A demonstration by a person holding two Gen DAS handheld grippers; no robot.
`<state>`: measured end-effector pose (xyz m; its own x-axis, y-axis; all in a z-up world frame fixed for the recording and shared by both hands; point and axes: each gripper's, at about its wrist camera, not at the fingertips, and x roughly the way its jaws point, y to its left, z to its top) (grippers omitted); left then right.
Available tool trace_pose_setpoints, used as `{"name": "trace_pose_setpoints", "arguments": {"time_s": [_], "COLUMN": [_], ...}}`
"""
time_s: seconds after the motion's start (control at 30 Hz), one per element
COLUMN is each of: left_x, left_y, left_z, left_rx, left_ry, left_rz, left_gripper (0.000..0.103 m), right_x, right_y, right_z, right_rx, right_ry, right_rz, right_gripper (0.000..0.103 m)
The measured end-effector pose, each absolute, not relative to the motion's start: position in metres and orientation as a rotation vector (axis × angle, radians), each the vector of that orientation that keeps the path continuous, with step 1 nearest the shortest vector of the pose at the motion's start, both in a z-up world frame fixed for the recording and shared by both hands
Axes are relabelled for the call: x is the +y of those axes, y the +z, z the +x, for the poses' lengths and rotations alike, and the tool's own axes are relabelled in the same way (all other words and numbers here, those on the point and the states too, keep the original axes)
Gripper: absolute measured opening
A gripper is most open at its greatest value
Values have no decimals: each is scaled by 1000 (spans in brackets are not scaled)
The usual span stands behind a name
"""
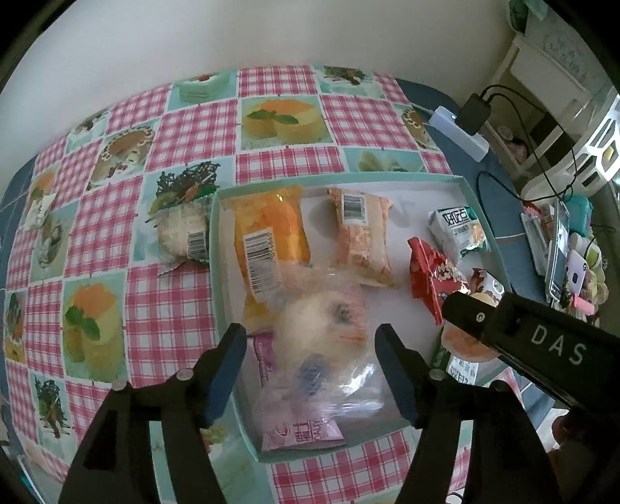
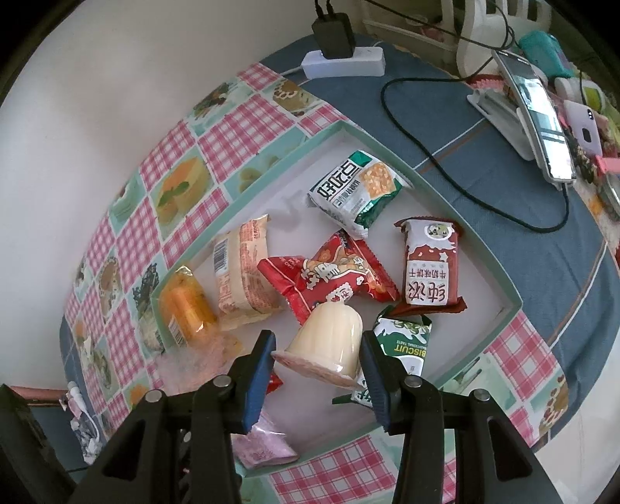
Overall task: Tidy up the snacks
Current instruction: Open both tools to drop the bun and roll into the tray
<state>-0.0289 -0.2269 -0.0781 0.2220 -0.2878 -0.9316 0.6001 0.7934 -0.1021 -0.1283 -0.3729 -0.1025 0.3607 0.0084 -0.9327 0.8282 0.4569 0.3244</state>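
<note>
Filling shallow teal-rimmed tray [image 2: 517, 300]: most snacks in. Left gripper [image 1: 310, 372] open astride clear-wrapped bun [image 1: 321, 329]; right gripper [image 2: 316, 378] clamps cream jelly cup [image 2: 329, 343]; one wrapped cake [image 1: 182, 236] outside.

A plain pale wall [image 1: 271, 35] backs the table, whose pink-checked cake-print cloth [image 1: 174, 128] overlies a blue cover [image 2: 503, 186], with white furniture [image 1: 542, 77] crowding the corner in soft, dim light.
</note>
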Motion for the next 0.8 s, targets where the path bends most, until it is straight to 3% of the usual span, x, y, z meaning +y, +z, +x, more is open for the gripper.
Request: {"name": "trace_pose_setpoints", "arguments": {"time_s": [0.57, 0.6, 0.67, 0.8], "left_x": [-185, -179, -167, -139], "left_y": [-88, -91, -97, -103], "left_z": [3, 7, 14, 27], "left_rx": [1282, 1297, 1327, 1368], "left_ry": [-399, -364, -308, -220], "left_rz": [196, 178, 136, 25], "left_gripper": [79, 85, 89, 89], "right_x": [-370, -369, -368, -364], "right_y": [-106, -107, -108, -110], "right_z": [-124, -123, -121, -116], "right_rx": [1105, 1111, 1122, 1141], "right_ry": [-655, -655, -654, -643], "right_rz": [944, 938, 929, 907], "right_gripper": [50, 53, 66, 69]}}
